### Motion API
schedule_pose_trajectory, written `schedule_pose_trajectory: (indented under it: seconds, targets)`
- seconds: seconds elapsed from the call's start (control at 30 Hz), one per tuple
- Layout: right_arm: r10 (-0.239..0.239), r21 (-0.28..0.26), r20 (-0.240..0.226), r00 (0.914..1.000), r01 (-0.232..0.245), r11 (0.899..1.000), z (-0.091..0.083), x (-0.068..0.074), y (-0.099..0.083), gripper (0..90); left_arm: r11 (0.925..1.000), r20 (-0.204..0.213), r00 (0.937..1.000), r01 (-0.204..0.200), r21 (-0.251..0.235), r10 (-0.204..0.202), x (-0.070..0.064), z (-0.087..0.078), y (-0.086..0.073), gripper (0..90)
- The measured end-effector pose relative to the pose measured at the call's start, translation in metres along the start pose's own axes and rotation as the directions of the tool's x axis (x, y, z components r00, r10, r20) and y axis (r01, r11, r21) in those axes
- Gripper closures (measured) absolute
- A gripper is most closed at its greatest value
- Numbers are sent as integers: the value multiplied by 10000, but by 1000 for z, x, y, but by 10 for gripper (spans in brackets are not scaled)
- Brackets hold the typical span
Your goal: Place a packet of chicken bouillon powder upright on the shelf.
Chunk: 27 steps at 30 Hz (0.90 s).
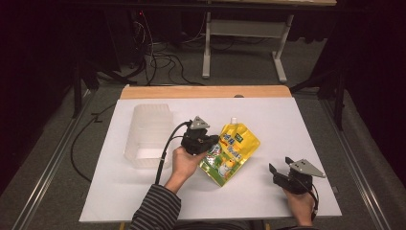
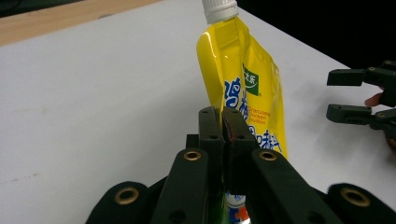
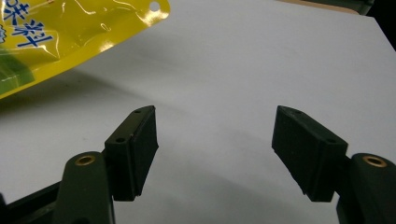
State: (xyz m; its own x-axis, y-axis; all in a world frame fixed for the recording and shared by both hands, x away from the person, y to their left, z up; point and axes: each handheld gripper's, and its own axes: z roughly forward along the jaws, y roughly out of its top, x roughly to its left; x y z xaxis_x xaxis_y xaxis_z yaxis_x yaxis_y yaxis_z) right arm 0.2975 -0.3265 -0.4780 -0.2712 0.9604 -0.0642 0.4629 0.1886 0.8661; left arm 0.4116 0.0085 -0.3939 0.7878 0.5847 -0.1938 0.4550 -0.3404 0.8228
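Your left gripper (image 1: 210,140) has its jaws pinched tight on the edge of the yellow pouch (image 1: 231,152), and in the left gripper view the two black jaws press flat together with the yellow film caught between them (image 2: 223,140). The pouch (image 2: 245,88) stands up on its edge there, with its white cap (image 2: 218,9) at the top, pointing away from you. In the high view the pouch sits near the middle of the white table (image 1: 287,124), its cap (image 1: 234,120) toward the far side and its lower end toward you.

Your right gripper (image 1: 280,168) is well apart from the pouch, off to its right and nearer to you, low over the table. Its jaws are spread wide with nothing between them, and the right gripper view shows bare table (image 3: 261,70) in the gap (image 3: 215,149). A corner of the pouch (image 3: 70,32), with a small punched hole, sits at the upper left of that view, lifted enough to cast a shadow under it.

A clear plastic bin (image 1: 148,134) lies on the table to the left of the pouch, just beyond your left hand (image 1: 184,163). From the left gripper view, your right gripper's open jaws (image 2: 359,95) appear past the pouch on the right.
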Motion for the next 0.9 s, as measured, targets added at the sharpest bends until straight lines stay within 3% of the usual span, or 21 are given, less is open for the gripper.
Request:
schedule_pose_trajectory:
  seconds: [0.57, 0.9]
  targets:
    - [-72, 27, 18, 10000, 72, 10000, 0, 1, 0, 316, 9979, 0, 9999, -134, -632, 135, 3, -35, 5, 879]
    - [-59, 57, 62, 10000, 59, 10000, 0, 1, 0, 316, 9958, -262, 9994, -249, -882, 227, 7, -52, 9, 874]
